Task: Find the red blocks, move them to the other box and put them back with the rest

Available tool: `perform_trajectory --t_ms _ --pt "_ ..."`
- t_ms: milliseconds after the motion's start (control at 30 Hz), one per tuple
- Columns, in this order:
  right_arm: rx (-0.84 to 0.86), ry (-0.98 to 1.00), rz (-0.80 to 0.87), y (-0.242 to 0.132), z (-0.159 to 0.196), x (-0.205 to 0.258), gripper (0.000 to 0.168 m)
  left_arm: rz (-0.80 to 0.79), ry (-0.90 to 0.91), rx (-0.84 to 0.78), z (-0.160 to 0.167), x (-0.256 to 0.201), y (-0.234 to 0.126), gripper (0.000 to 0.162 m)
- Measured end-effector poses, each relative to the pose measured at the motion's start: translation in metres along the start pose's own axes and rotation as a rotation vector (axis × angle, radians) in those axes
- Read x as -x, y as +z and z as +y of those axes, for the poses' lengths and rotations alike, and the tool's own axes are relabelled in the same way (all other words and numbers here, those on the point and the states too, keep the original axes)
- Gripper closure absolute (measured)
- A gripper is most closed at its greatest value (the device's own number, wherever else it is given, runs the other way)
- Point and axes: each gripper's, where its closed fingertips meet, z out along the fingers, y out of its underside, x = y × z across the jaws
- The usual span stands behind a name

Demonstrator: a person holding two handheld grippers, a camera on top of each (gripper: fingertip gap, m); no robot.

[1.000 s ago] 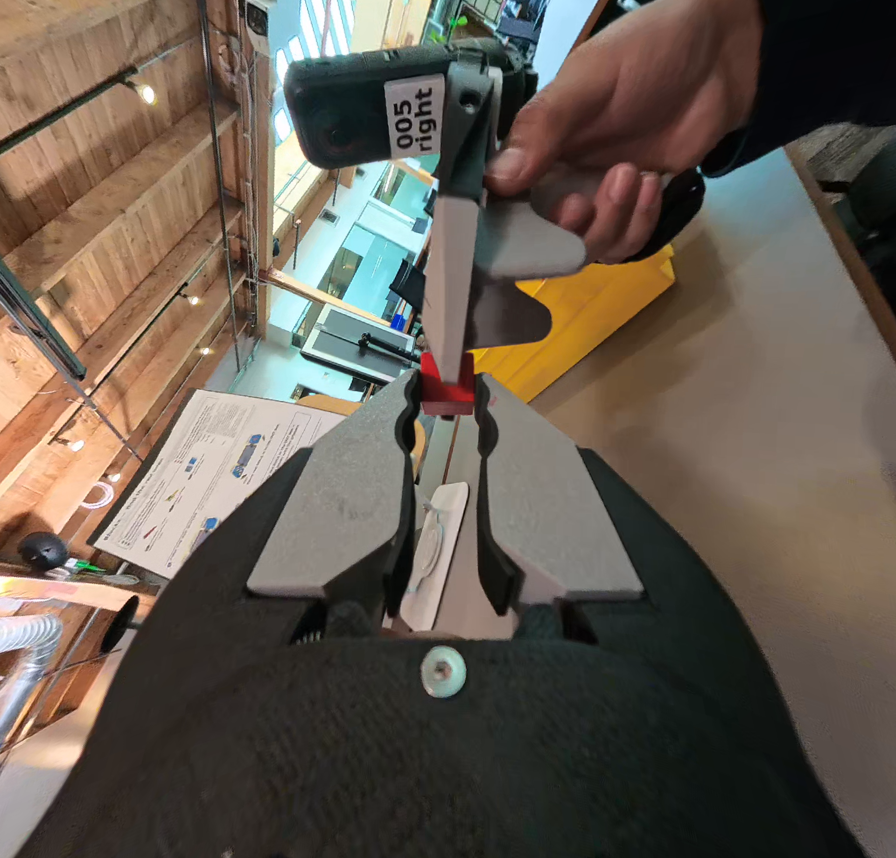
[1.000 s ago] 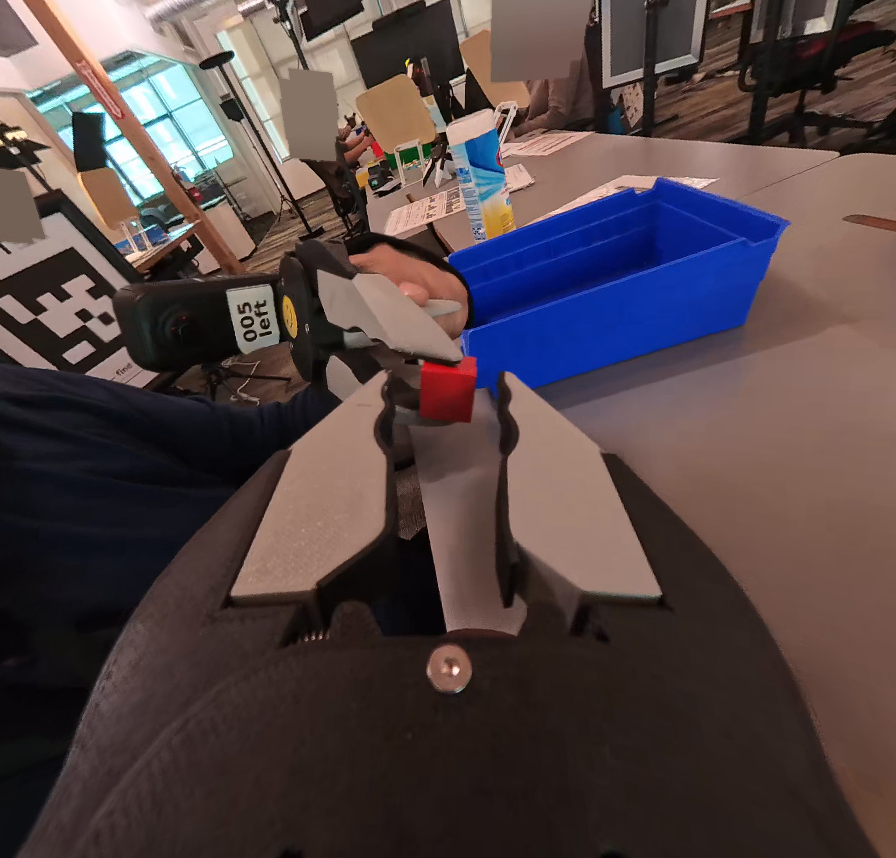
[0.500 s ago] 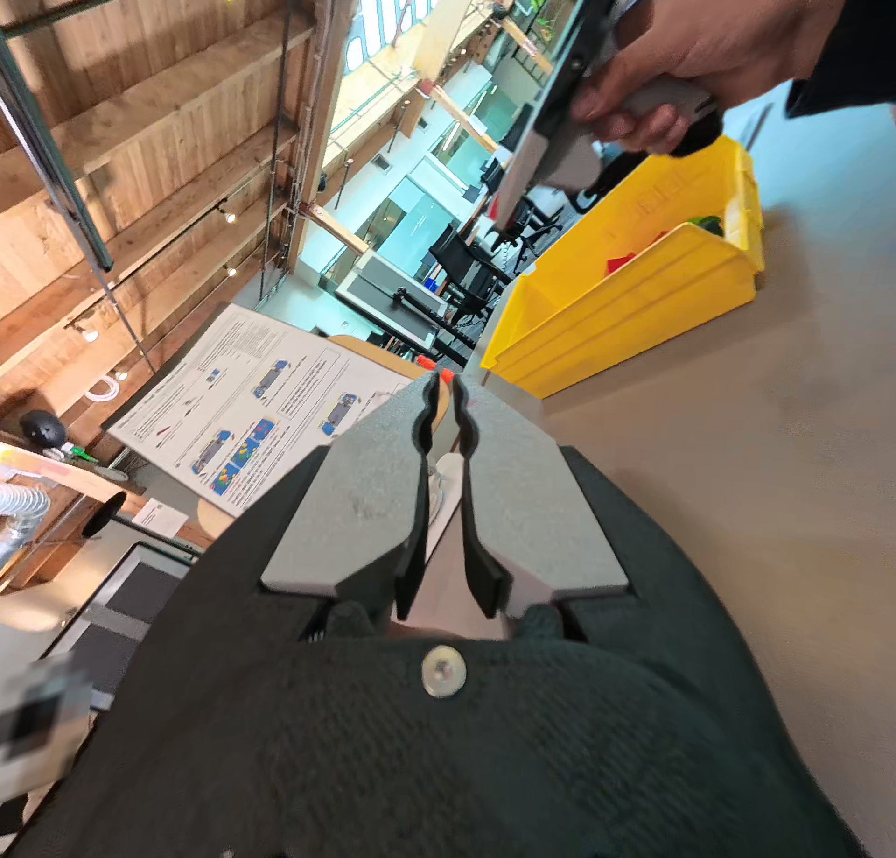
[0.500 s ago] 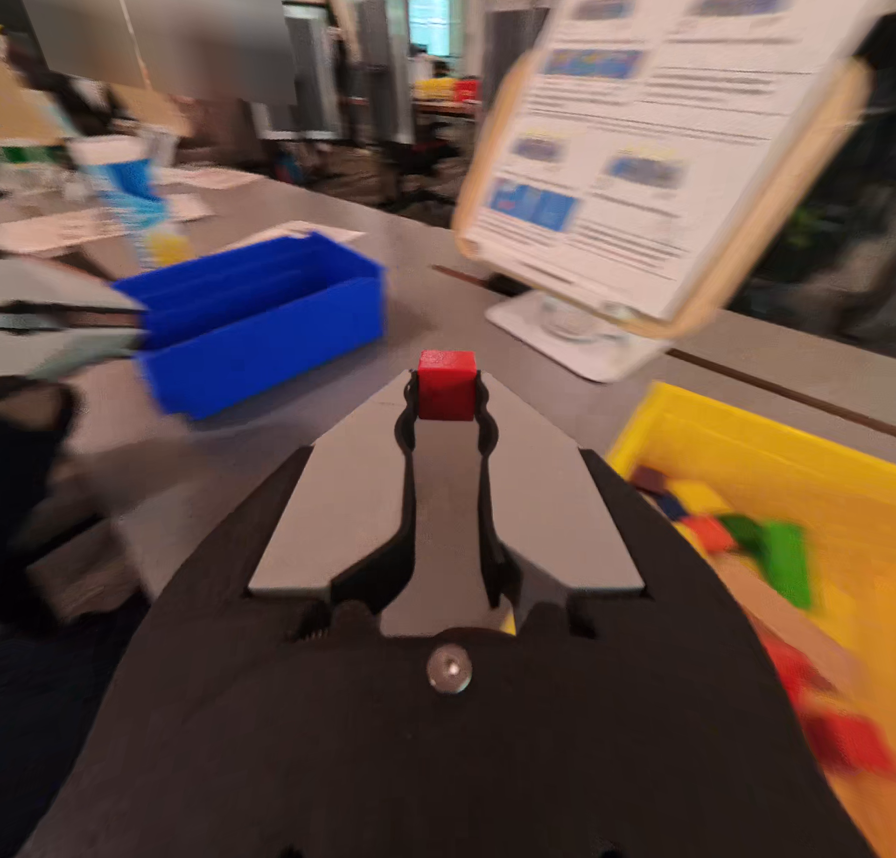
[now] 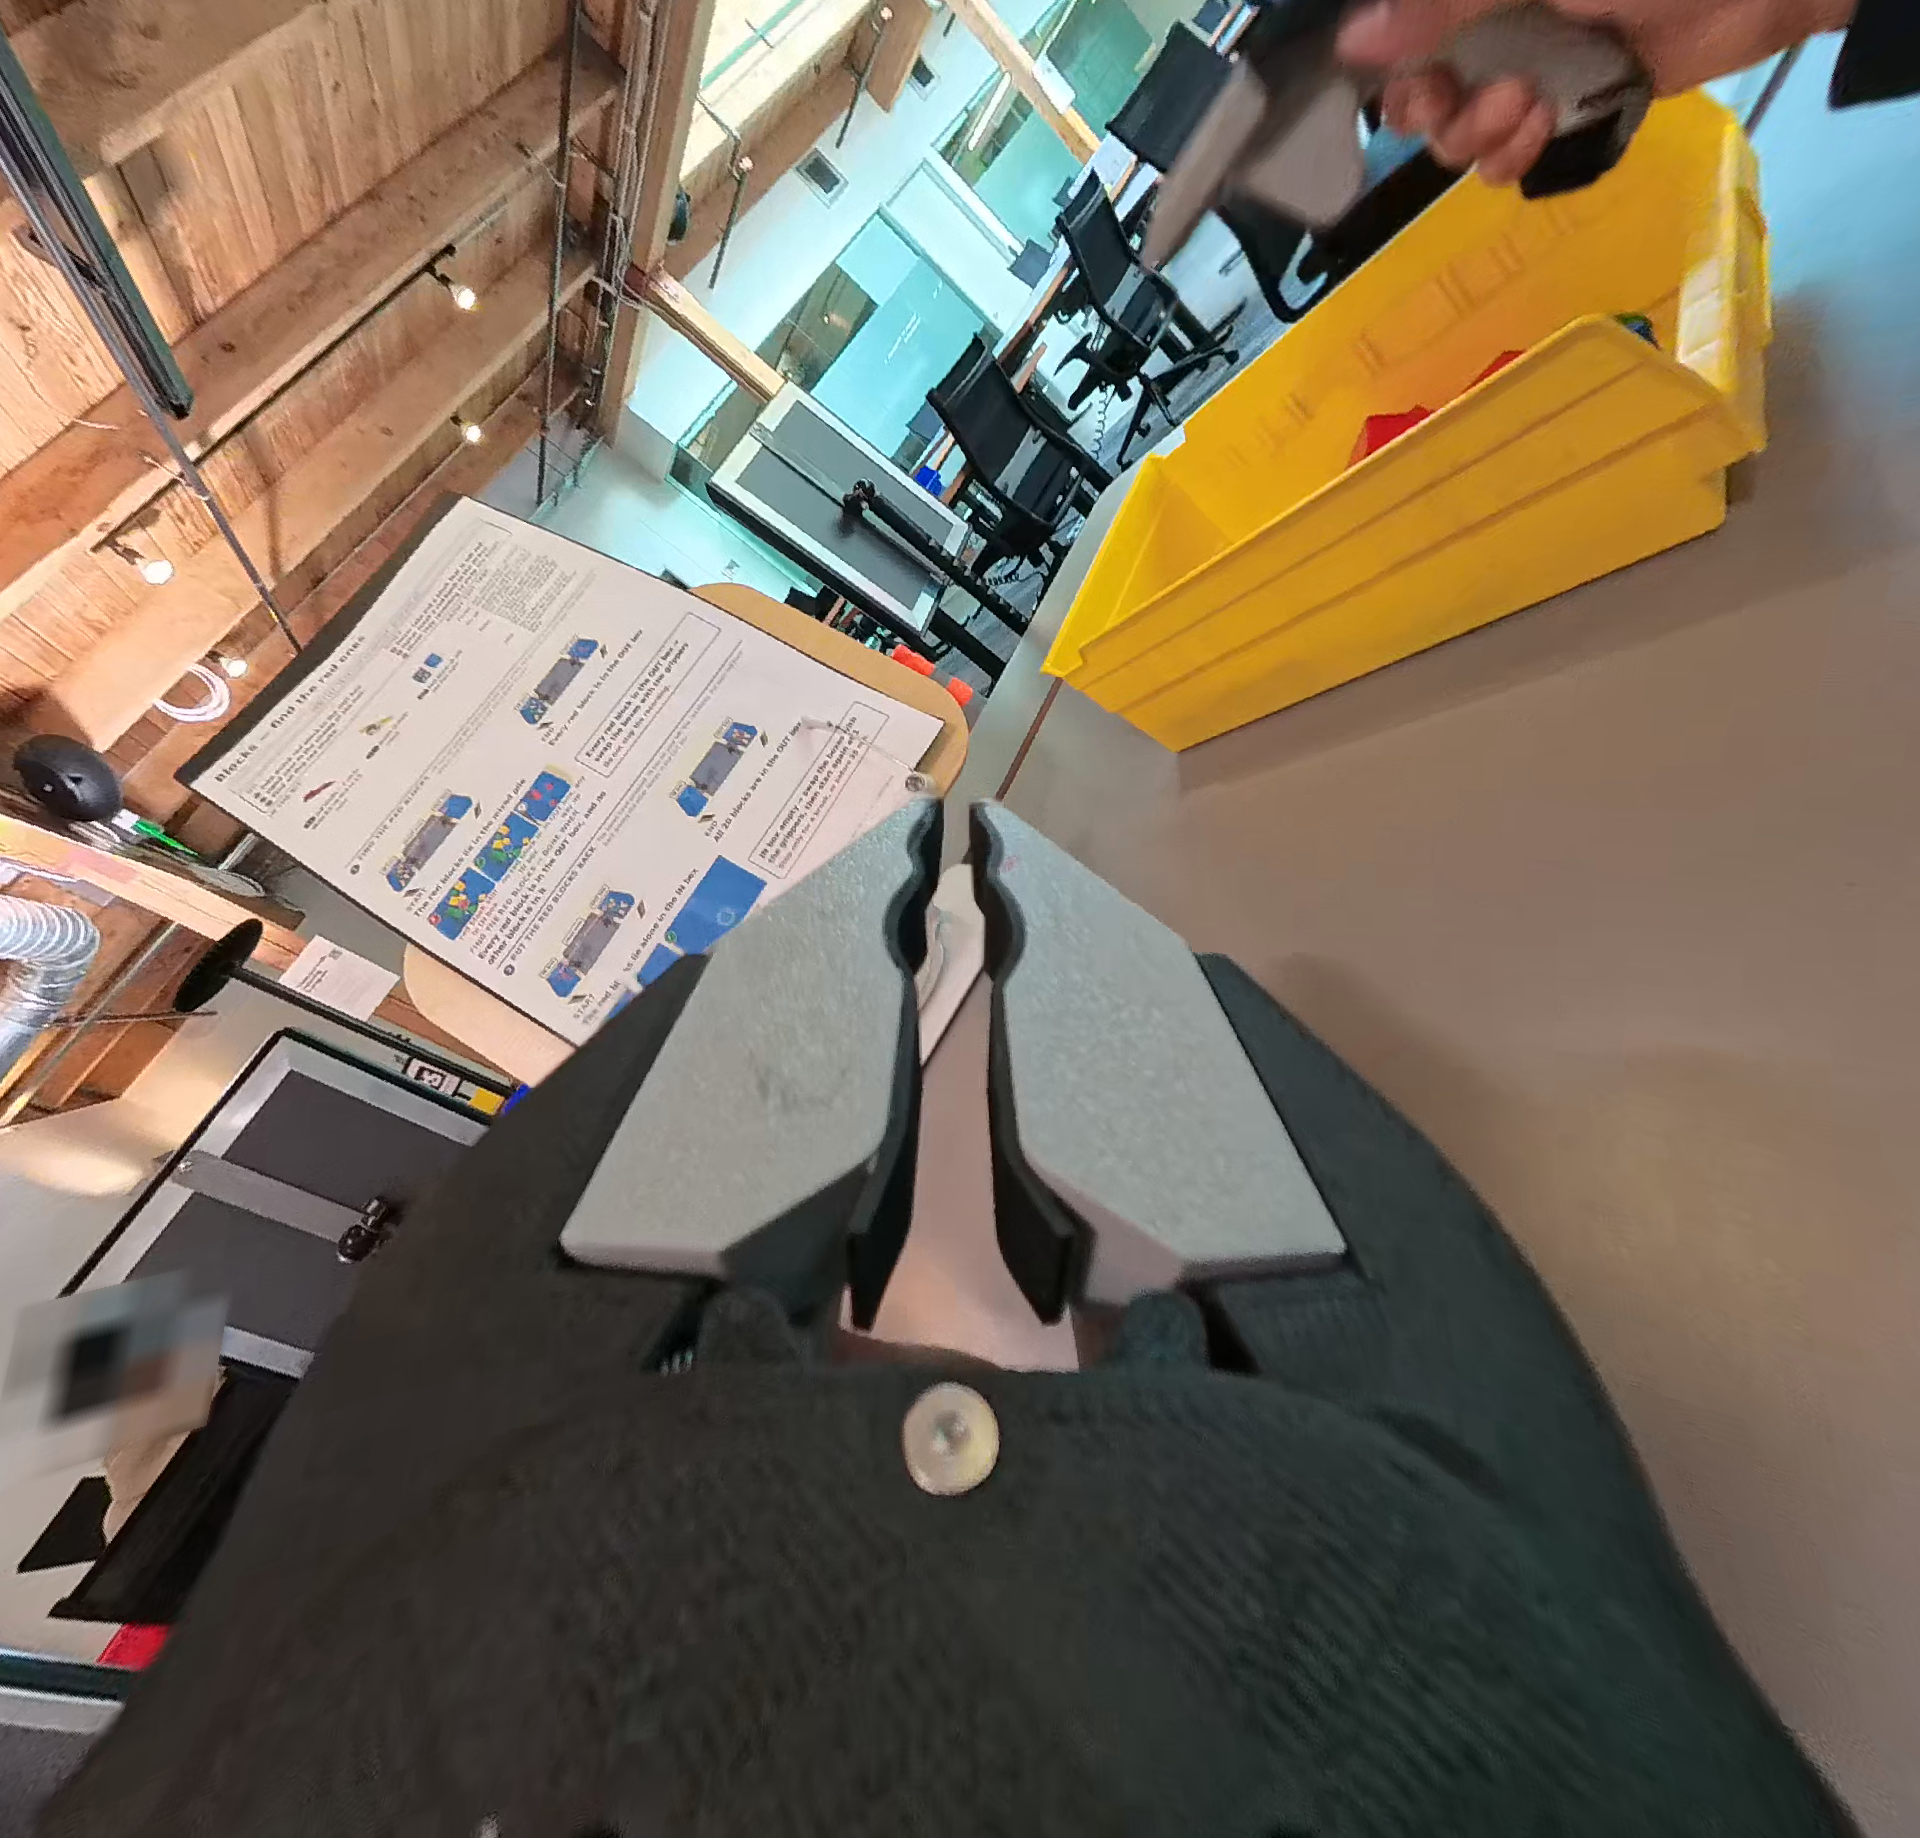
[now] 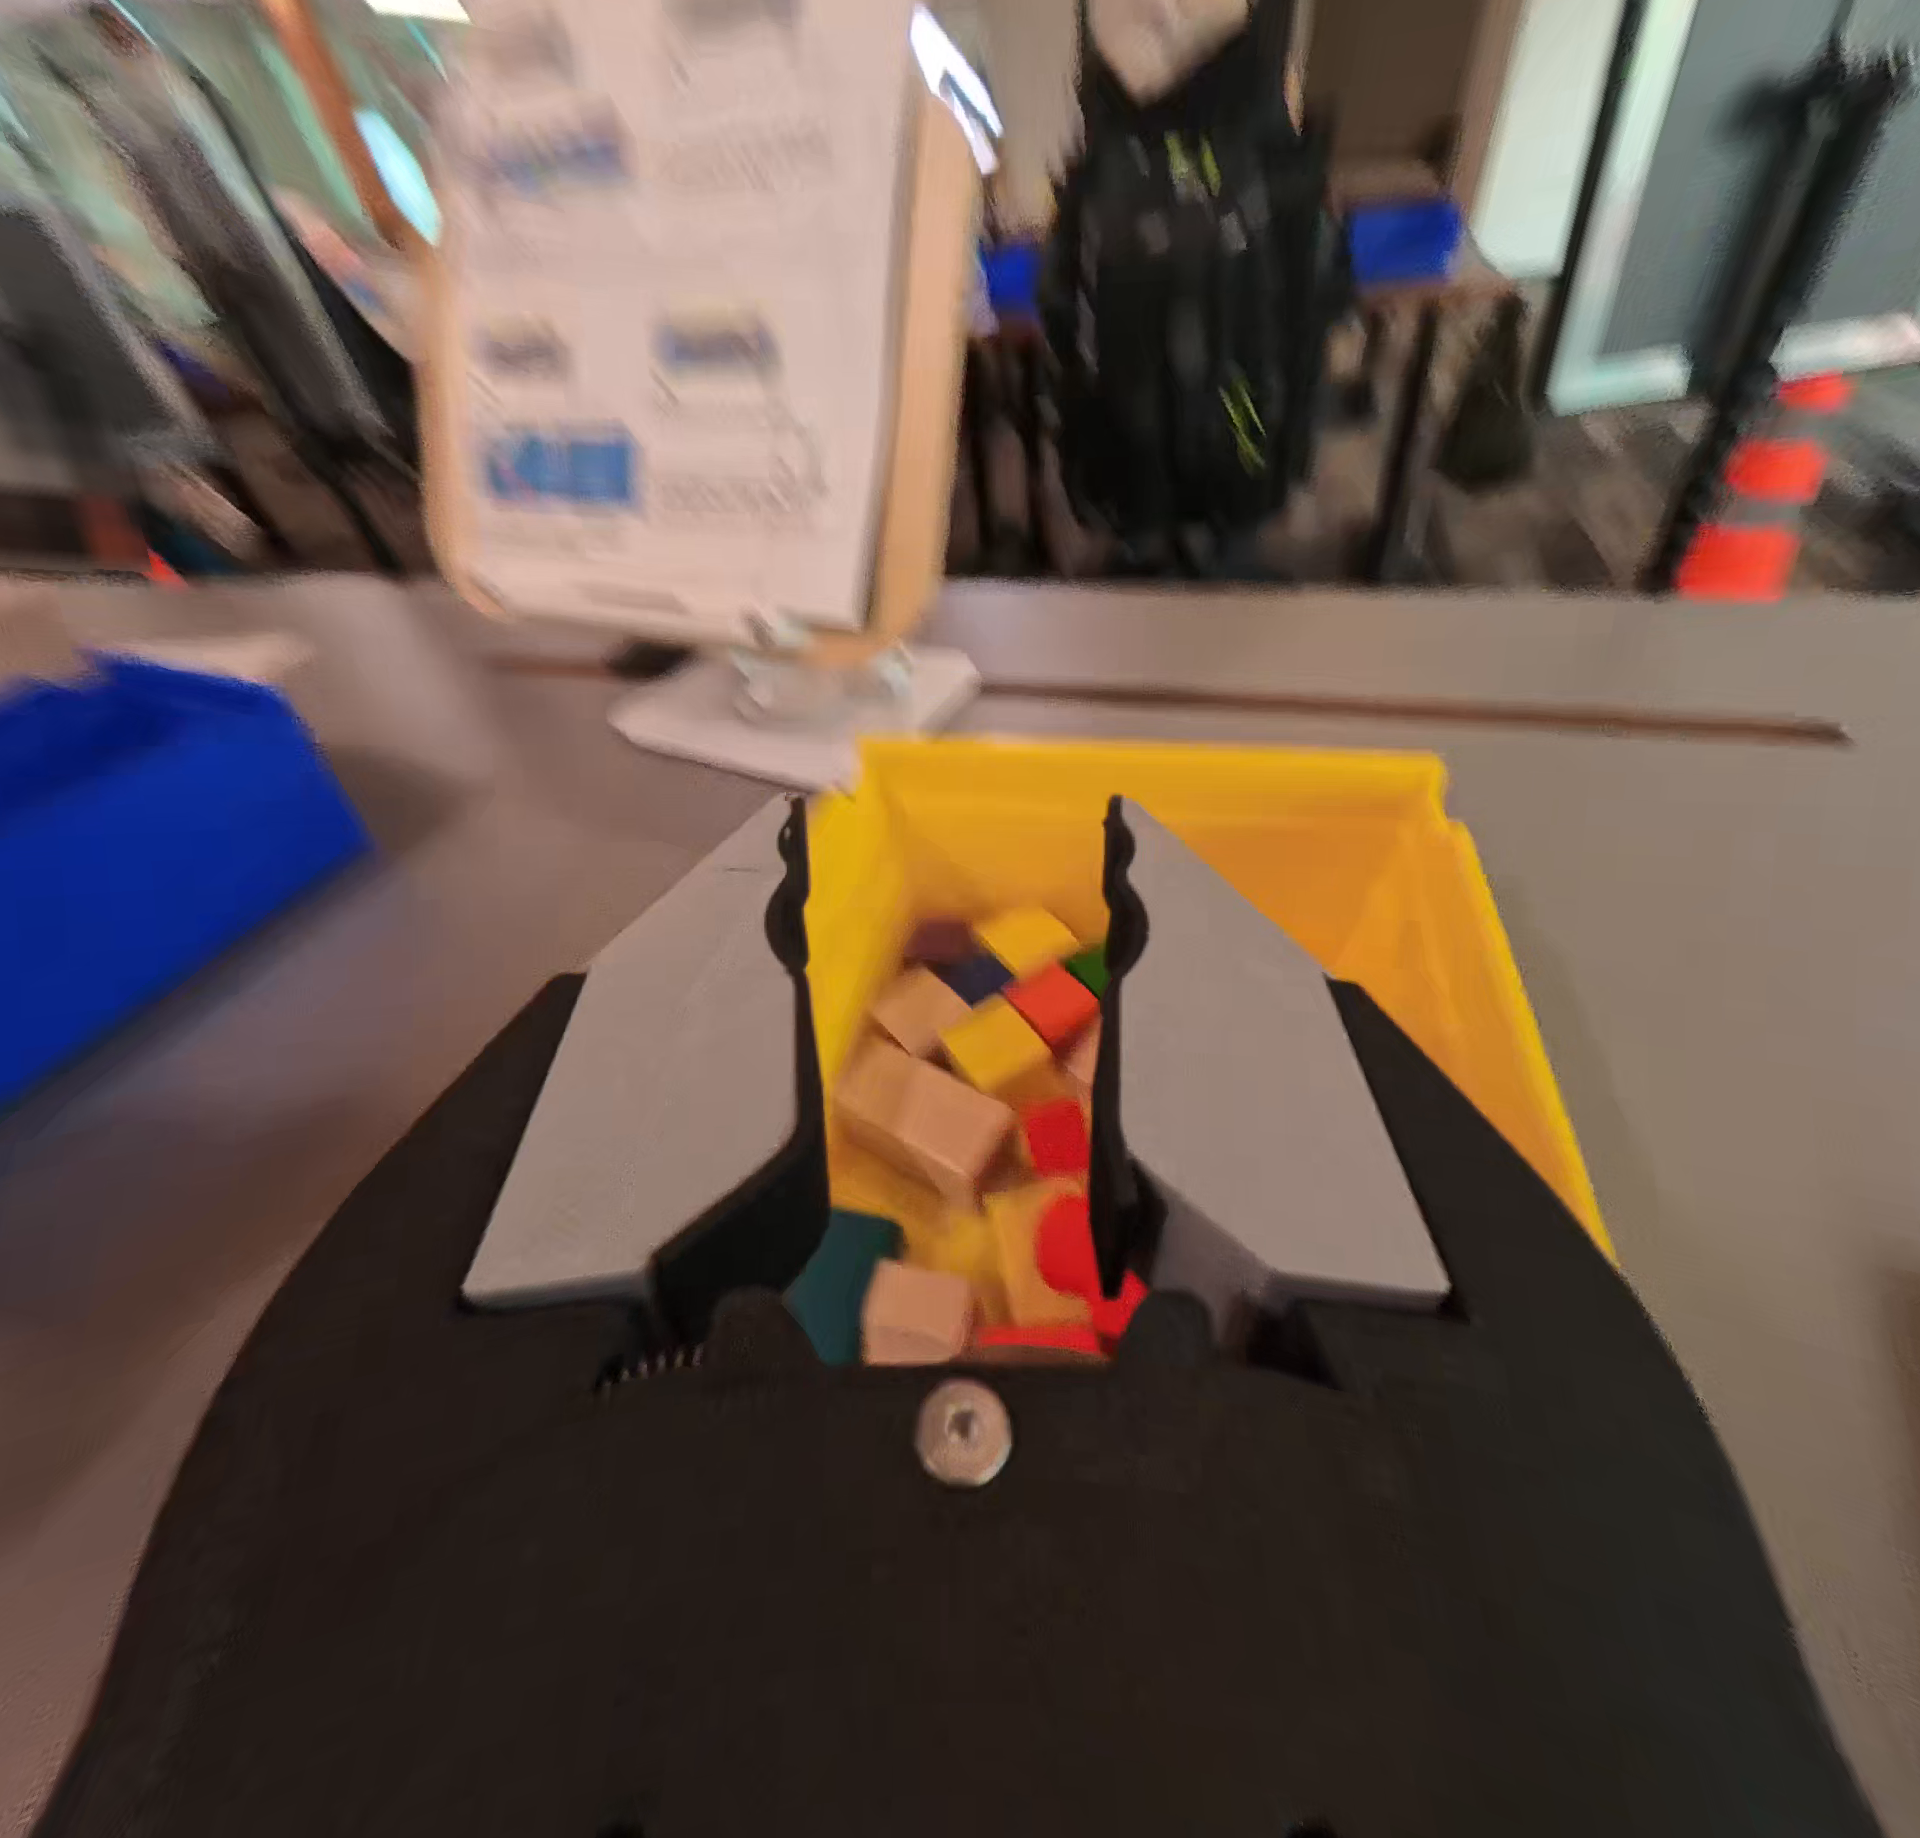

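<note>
My right gripper (image 6: pixel 951 812) is open wide and holds nothing. It hangs over the yellow box (image 6: pixel 1143 749), which holds several mixed coloured blocks, among them red blocks (image 6: pixel 1055 1134). My left gripper (image 5: pixel 956 812) is shut with nothing between its pads, low over the grey table (image 5: pixel 1558 957). In the left wrist view the yellow box (image 5: pixel 1403 562) stands at the upper right with a red block (image 5: pixel 1397 432) showing inside. The right gripper (image 5: pixel 1174 230), blurred and held by a hand, is above that box.
The blue box (image 6: pixel 156 853) stands at the left of the right wrist view. An instruction board (image 5: pixel 520 749) on a white stand (image 6: pixel 800 718) is behind the boxes. The right wrist view is motion-blurred.
The red block passed from my left gripper to my right. The right swung over the yellow box and opened, and the block has left its grasp. The left gripper shut on air.
</note>
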Motion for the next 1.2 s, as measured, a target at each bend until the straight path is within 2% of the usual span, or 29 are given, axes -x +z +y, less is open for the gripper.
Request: perform_trajectory --t_ms 67,100,233,333,467,567,633,700,767,900,1000,1067,1133,1200 --pt "-0.132 0.085 -0.147 -0.023 -0.029 0.019 0.115 0.000 -0.026 0.018 0.004 0.002 0.001 0.160" --pt "-0.139 0.124 -0.202 -0.032 -0.035 0.024 0.112 0.006 -0.046 0.031 0.007 0.003 0.001 0.159" --pt "-0.044 0.148 -0.246 -0.051 -0.032 0.032 0.101 0.002 -0.129 0.150 0.029 0.011 0.001 0.149" --pt "0.018 0.076 -0.267 -0.058 -0.028 0.052 0.100 -0.007 -0.294 0.234 0.046 0.020 -0.009 0.134" --pt "0.144 -0.041 -0.276 -0.055 -0.009 0.082 0.096 -0.060 -0.522 0.330 0.080 0.025 -0.038 0.119" --pt "0.259 -0.142 -0.207 -0.050 0.017 0.089 0.093 -0.135 -0.524 0.488 0.118 0.019 -0.075 0.106" --pt "0.330 -0.172 -0.184 -0.049 0.039 0.092 0.093 -0.167 -0.573 0.533 0.129 0.014 -0.097 0.103" --pt "0.376 -0.186 -0.177 -0.053 0.060 0.097 0.096 -0.152 -0.626 0.531 0.132 0.002 -0.109 0.104" --pt "0.425 -0.198 -0.152 -0.061 0.083 0.097 0.096 -0.178 -0.605 0.570 0.143 -0.005 -0.118 0.104" --pt "0.460 -0.159 -0.132 -0.070 0.120 0.101 0.097 -0.168 -0.618 0.589 0.157 -0.017 -0.103 0.107" --pt "0.481 -0.193 -0.059 -0.061 0.138 0.092 0.097 -0.191 -0.562 0.654 0.178 -0.020 -0.090 0.125" --pt "0.473 -0.232 0.006 -0.051 0.143 0.082 0.103 -0.227 -0.548 0.668 0.186 -0.019 -0.084 0.128" --pt "0.483 -0.255 0.034 -0.043 0.149 0.076 0.107 -0.316 -0.468 0.694 0.193 -0.009 -0.090 0.145" --pt "0.474 -0.241 0.012 -0.041 0.150 0.080 0.120 -0.352 -0.483 0.698 0.198 -0.003 -0.099 0.156"
